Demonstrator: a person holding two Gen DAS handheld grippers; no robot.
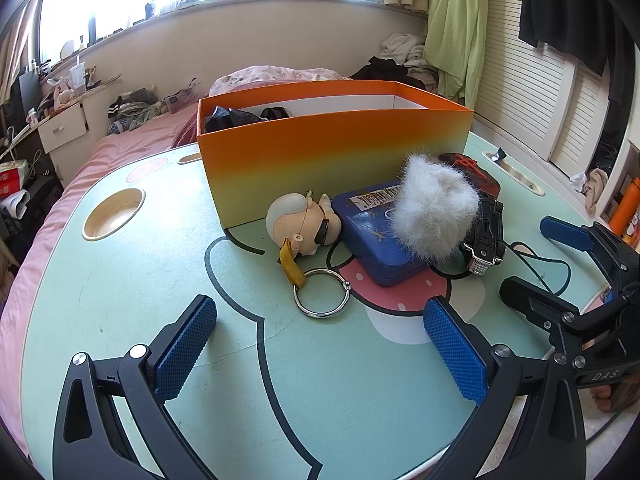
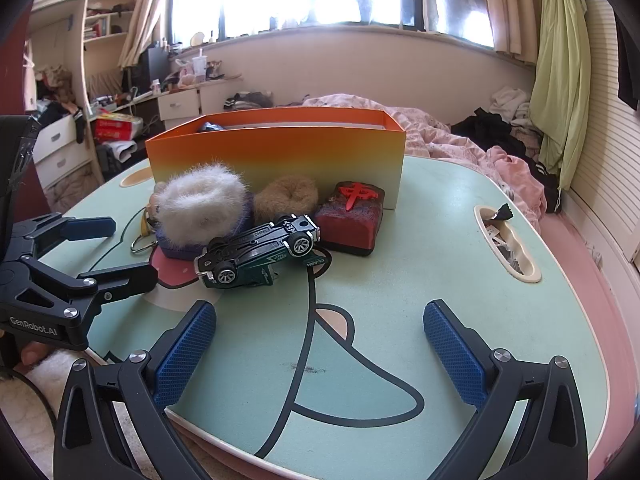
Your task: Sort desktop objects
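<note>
Orange storage box (image 2: 276,156) stands at the table's (image 2: 440,272) far side; the overturned toy car (image 2: 256,250) lies just ahead of the right gripper (image 2: 320,348), the figurine keychain (image 1: 304,226) ahead of the left gripper (image 1: 320,340). Both grippers are spread, holding nothing.

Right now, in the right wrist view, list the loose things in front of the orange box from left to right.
White fluffy scrunchie → tan fluffy scrunchie → red mahjong-tile block. The overturned toy car lies in front, spanning them, so it is left out of the order.
</note>
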